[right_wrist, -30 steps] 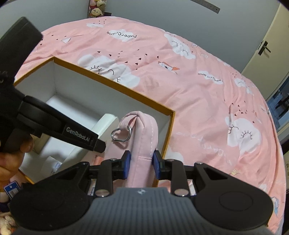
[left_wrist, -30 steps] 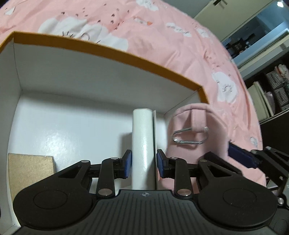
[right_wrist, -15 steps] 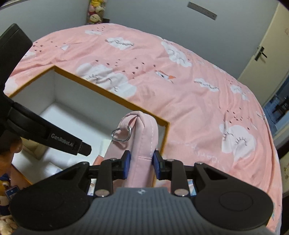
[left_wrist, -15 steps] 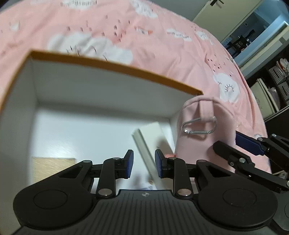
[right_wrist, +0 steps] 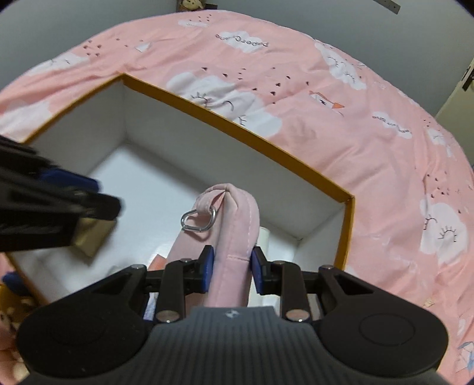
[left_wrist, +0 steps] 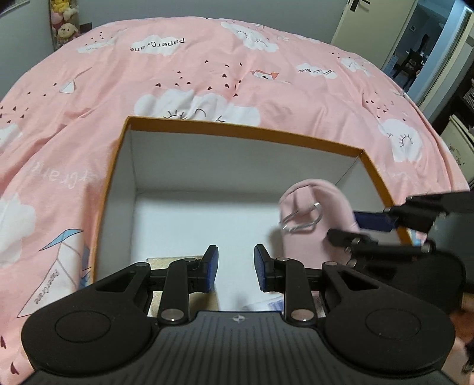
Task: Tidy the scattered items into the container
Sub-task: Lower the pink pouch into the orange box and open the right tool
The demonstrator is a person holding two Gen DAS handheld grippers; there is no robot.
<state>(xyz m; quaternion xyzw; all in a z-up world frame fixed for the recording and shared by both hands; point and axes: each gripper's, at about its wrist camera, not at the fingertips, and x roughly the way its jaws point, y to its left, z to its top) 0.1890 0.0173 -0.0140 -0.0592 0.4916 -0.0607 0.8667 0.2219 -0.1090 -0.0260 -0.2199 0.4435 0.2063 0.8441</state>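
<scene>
An open box [left_wrist: 243, 134] with an orange rim and white inside lies on the pink bed; it also shows in the right wrist view [right_wrist: 257, 142]. My right gripper [right_wrist: 231, 269] is shut on a pink pouch [right_wrist: 234, 225] with a metal clip [right_wrist: 198, 220], held inside the box near its right wall. The pouch also shows in the left wrist view [left_wrist: 314, 207]. My left gripper [left_wrist: 236, 268] is open and empty above the box's near part. A white roll [right_wrist: 264, 237] lies in the box behind the pouch. A tan flat piece [right_wrist: 94, 237] lies on the box floor.
The pink cloud-print bedspread [left_wrist: 207, 74] surrounds the box. Plush toys [left_wrist: 66, 26] sit at the far wall. A door and shelves [left_wrist: 414, 53] stand to the right. Small packets [left_wrist: 266, 305] lie in the box under the grippers.
My left gripper has let go of the white roll, opened and pulled back and up out of the box. My right gripper has moved the pink pouch further over the box.
</scene>
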